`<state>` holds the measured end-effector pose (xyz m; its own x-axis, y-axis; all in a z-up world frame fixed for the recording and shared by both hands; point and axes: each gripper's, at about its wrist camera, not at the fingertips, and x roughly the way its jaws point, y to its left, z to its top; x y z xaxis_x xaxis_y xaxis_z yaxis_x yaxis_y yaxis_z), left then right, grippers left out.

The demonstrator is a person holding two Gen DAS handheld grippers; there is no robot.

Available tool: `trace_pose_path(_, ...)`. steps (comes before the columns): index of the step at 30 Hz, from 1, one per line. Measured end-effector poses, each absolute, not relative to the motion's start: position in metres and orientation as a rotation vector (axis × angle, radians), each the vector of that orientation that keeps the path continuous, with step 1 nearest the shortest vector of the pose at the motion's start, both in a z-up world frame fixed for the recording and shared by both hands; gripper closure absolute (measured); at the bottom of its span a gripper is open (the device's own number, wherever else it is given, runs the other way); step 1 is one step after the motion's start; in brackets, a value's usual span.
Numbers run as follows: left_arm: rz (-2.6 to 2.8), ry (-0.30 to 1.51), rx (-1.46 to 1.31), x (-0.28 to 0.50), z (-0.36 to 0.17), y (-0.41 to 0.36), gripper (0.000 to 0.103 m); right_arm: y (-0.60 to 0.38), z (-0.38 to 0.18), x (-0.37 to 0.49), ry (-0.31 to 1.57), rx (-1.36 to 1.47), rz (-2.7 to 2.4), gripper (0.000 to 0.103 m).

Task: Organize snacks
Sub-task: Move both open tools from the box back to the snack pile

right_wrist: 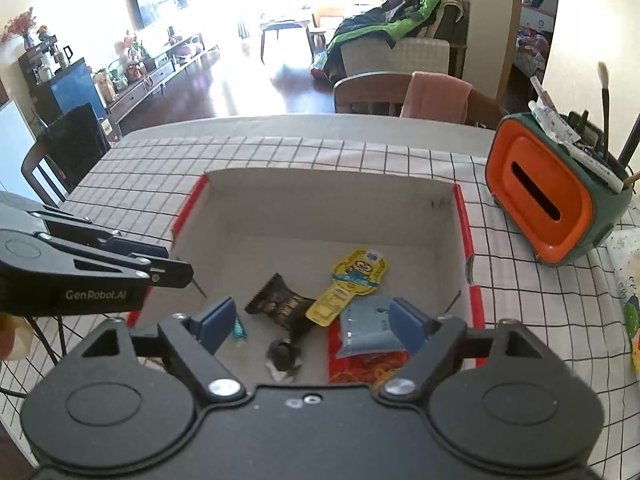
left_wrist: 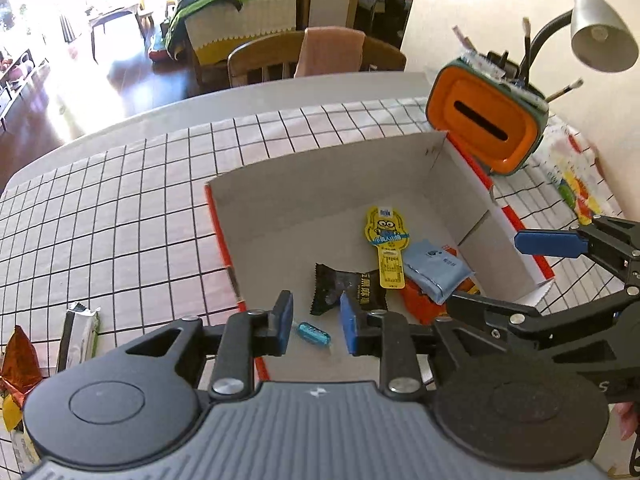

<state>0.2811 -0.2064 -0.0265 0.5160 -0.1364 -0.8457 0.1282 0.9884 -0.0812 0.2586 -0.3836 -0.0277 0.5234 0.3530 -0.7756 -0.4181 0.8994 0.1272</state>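
Note:
A white cardboard box with red outer sides stands on the checked tablecloth. On its floor lie a yellow cartoon packet, a black packet, a light blue packet on an orange-red one, a small blue candy and a dark round sweet. My left gripper hovers over the box's near left corner, jaws slightly apart and holding nothing. My right gripper hangs wide open above the near right part, nothing in it.
An orange and green tissue box with pens stands right of the box, beneath a desk lamp. More snacks lie on the cloth at left: a white and green packet and an orange foil one. A wooden chair stands beyond the table.

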Motion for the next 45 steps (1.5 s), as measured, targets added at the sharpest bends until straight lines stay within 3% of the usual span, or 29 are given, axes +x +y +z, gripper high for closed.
trace_pose_path(3,-0.171,0.986,-0.006,0.27,-0.02,-0.197,0.074,-0.377,-0.019,0.25,0.885,-0.074,0.46,0.014)
trace_pose_path(5,-0.182,0.969,-0.011,0.263,-0.015,-0.189,0.066,-0.372,-0.015,0.245,0.876,-0.055,0.46,0.013)
trace_pose_path(7,-0.18,0.948,-0.028,0.257,-0.012,-0.179,0.04,-0.367,-0.01,0.241,0.871,-0.04,0.462,0.012)
trace_pose_path(8,-0.179,0.927,-0.037,0.252,-0.009,-0.173,0.037,-0.364,-0.008,0.239,0.867,-0.034,0.464,0.011)
trace_pose_path(10,-0.182,0.907,-0.037,0.246,-0.006,-0.164,0.036,-0.357,-0.004,0.234,0.859,-0.028,0.468,0.01)
trace_pose_path(12,-0.19,0.894,-0.038,0.238,-0.003,-0.154,0.035,-0.349,0.0,0.227,0.844,-0.022,0.476,0.002)
trace_pose_path(21,-0.182,0.822,-0.032,0.203,0.005,-0.102,0.021,-0.301,0.008,0.205,0.809,-0.006,0.508,0.0)
trace_pose_path(27,-0.154,0.781,-0.044,0.179,0.004,-0.055,0.017,-0.264,0.005,0.195,0.809,-0.009,0.524,0.0)
trace_pose_path(45,-0.029,0.828,-0.101,0.134,-0.027,0.096,0.017,-0.152,-0.024,0.176,0.846,-0.031,0.533,0.0)
